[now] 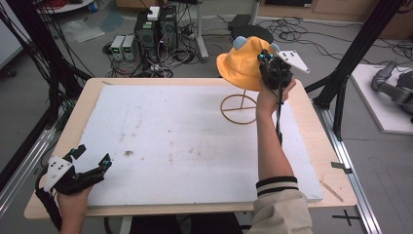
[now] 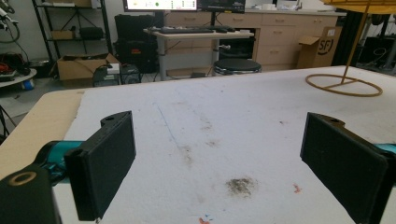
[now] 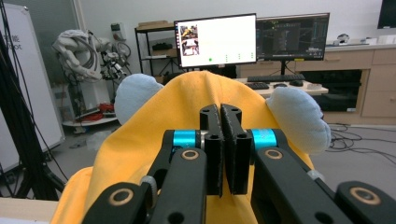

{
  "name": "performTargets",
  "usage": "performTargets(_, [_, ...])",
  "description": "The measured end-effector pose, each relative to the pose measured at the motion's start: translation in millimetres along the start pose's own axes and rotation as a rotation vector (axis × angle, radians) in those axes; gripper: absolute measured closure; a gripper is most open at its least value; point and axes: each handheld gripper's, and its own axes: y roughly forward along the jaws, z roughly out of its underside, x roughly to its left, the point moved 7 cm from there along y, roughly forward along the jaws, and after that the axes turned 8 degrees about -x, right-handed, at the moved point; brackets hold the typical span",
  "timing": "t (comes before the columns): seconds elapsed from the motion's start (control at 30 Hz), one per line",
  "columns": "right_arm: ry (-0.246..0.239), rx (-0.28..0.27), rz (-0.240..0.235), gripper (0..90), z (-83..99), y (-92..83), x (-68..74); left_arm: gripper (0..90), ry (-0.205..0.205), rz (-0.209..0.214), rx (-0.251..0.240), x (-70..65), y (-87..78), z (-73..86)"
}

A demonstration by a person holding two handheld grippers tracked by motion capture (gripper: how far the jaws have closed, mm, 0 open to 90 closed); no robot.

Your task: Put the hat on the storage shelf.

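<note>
Cardboard box (image 2: 321, 49) marked "SF", right tool (image 3: 223, 140) pinching yellow hat (image 3: 140, 144), left tool (image 2: 224, 163) spread.

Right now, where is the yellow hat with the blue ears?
In the high view the yellow hat sits at the table's far right, atop the ring-based stand, with the right gripper against its right side, jaws closed.

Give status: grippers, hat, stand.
Right gripper shut on hat, hat over the stand. Left gripper open, empty, low over the white board. Nothing in the way.
</note>
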Motion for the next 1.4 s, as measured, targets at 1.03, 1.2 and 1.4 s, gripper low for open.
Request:
performTargets(1.03, [-0.027,-0.032,-0.041,11.9,-15.0,-74.1,-18.5,10.8,0.001,0.011,-0.011,-6.4,4.8,-2.8])
performTargets(1.2, [-0.076,-0.046,-0.095,11.9,-19.2,-110.7,-22.1,10.7,-0.005,0.011,-0.012,-6.5,7.4,-2.9])
performTargets(1.4, [-0.097,-0.071,-0.14,11.9,-16.9,-151.0,-29.9,10.7,-0.011,0.021,-0.015,-9.5,12.7,-3.3])
